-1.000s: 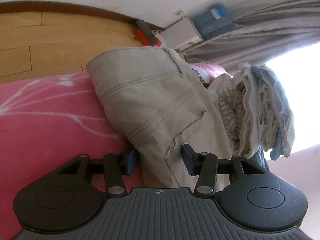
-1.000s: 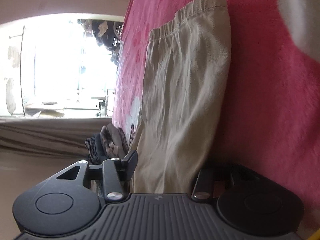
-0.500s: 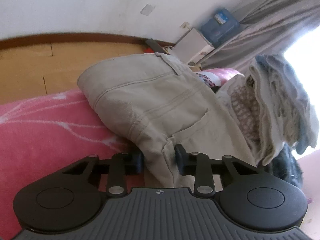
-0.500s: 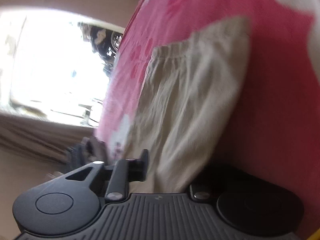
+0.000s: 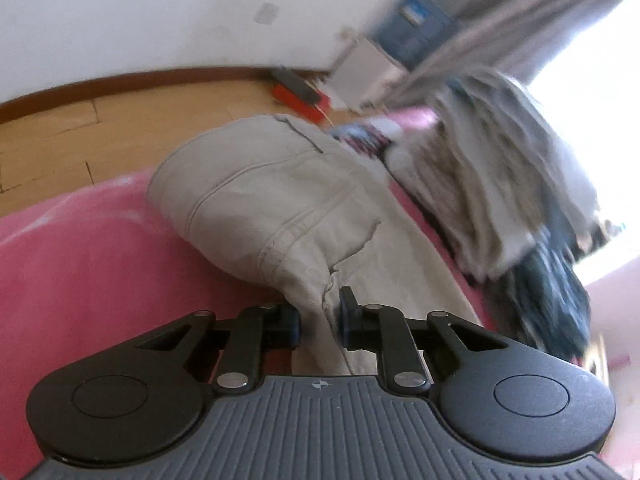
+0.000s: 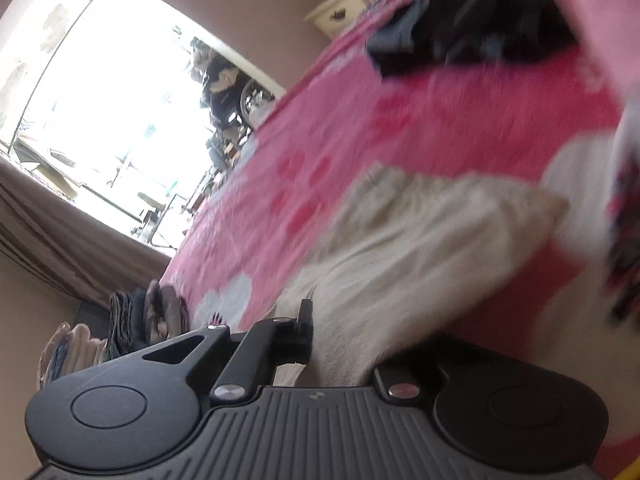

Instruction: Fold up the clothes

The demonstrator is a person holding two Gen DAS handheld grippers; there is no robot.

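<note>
Beige trousers (image 5: pixel 280 216) lie folded on a pink blanket (image 5: pixel 80 280) that covers the bed, their near end gathered up toward both cameras. Just beside them on the blanket rises a stack of folded laundry (image 5: pixel 492 192), pale and grey layers blurred, with a dark garment (image 5: pixel 552 292) at its foot; beyond the bed lie a wooden floor (image 5: pixel 100 120), a red-and-black object (image 5: pixel 300 94) and a white box (image 5: pixel 364 72) by the wall. From the right wrist view a black garment (image 6: pixel 472 36) sits far up the blanket, and a bright window (image 6: pixel 100 100) fills the left. The left gripper (image 5: pixel 319 320) is clamped on a bunched fold of the trousers, its jaws having just been closing on the cloth. The right gripper (image 6: pixel 344 344) pinches the trousers' (image 6: pixel 400 248) edge, one finger hidden under the fabric. Compared with a second ago, both ends of the trousers have been lifted and the right view has rolled, so the blanket now slants across it.
</note>
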